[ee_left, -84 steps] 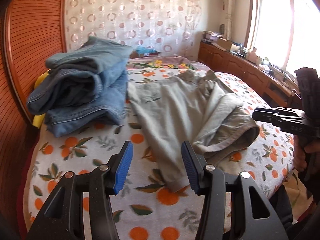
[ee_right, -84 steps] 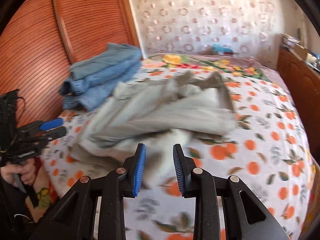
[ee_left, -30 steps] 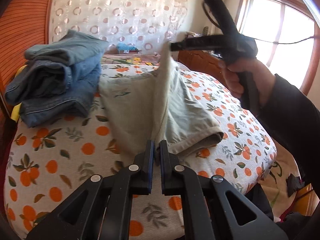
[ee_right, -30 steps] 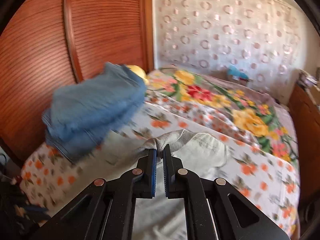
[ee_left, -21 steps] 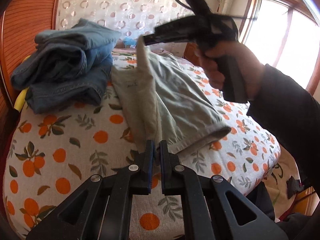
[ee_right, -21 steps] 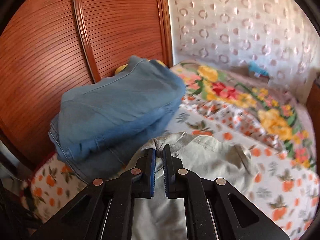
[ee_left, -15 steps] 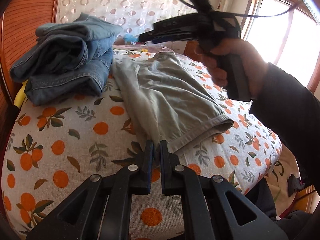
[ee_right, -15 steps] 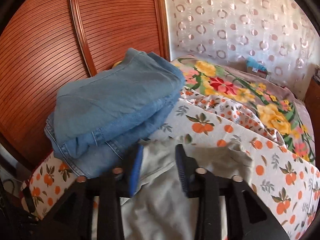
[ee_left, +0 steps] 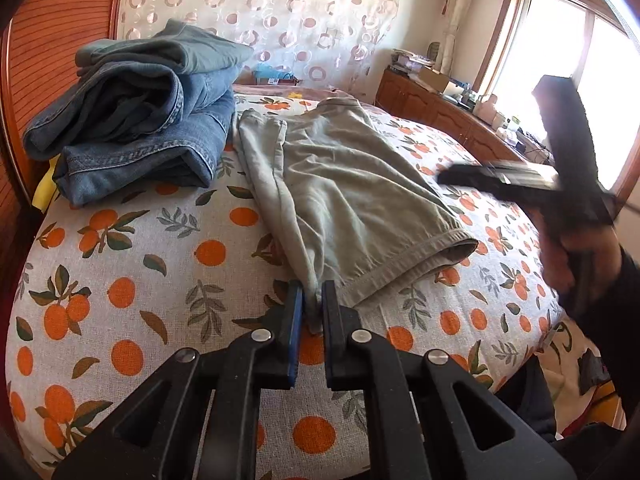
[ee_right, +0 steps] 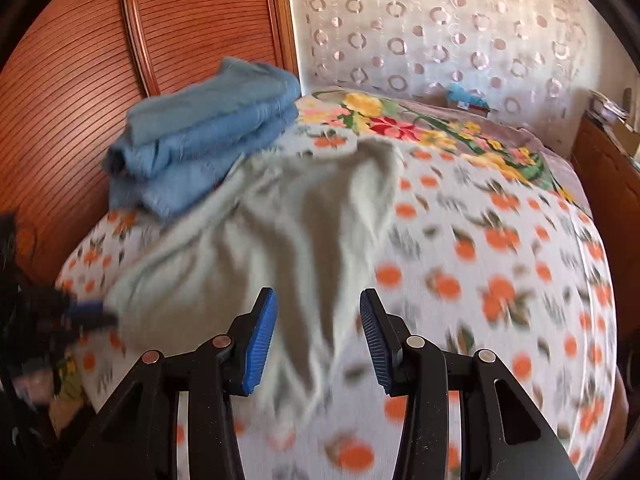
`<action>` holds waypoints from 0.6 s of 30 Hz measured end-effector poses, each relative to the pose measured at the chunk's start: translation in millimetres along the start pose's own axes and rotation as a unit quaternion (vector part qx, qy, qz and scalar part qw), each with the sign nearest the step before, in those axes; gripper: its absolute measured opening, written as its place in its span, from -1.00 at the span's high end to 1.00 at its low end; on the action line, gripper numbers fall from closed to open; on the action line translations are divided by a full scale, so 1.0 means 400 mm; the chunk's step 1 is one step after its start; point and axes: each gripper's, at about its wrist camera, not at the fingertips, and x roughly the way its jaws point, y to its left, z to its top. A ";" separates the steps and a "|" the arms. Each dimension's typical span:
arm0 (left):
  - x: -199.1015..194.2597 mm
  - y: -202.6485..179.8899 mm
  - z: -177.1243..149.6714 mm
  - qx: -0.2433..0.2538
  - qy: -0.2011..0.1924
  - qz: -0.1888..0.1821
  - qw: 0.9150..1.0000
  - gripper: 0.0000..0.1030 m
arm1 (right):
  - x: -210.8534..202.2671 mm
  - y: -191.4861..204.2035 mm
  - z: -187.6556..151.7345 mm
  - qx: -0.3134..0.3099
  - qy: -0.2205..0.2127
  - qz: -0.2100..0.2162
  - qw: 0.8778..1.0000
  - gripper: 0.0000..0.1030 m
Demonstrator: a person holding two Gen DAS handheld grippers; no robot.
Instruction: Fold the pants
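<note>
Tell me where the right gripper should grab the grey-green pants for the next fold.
Probably the free hem corner of the grey-green pants, approached from the window side: that edge lies open and flat on the bed, while the left gripper pinches the other corner. The right gripper has open jaws.

We can read no text, label, brand, number or sign in either view. The bedspread [ee_left: 132, 280] carries only printed oranges and leaves, the curtain [ee_right: 440, 40] only rings, and the boxes on the sideboard [ee_left: 436, 80] by the window are too small to read.
</note>
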 end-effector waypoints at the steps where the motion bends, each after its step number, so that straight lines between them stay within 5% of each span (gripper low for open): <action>1: 0.001 0.000 0.001 0.001 0.001 0.001 1.000 0.83 | -0.018 0.000 -0.018 0.002 -0.001 0.003 1.000 0.13; 10: 0.017 0.006 -0.002 -0.003 0.010 0.007 1.000 0.83 | -0.110 0.070 -0.106 -0.028 -0.010 0.009 1.000 0.13; 18: 0.026 0.001 0.003 0.000 0.015 0.011 1.000 0.77 | -0.082 0.087 -0.138 -0.026 0.008 0.001 1.000 0.13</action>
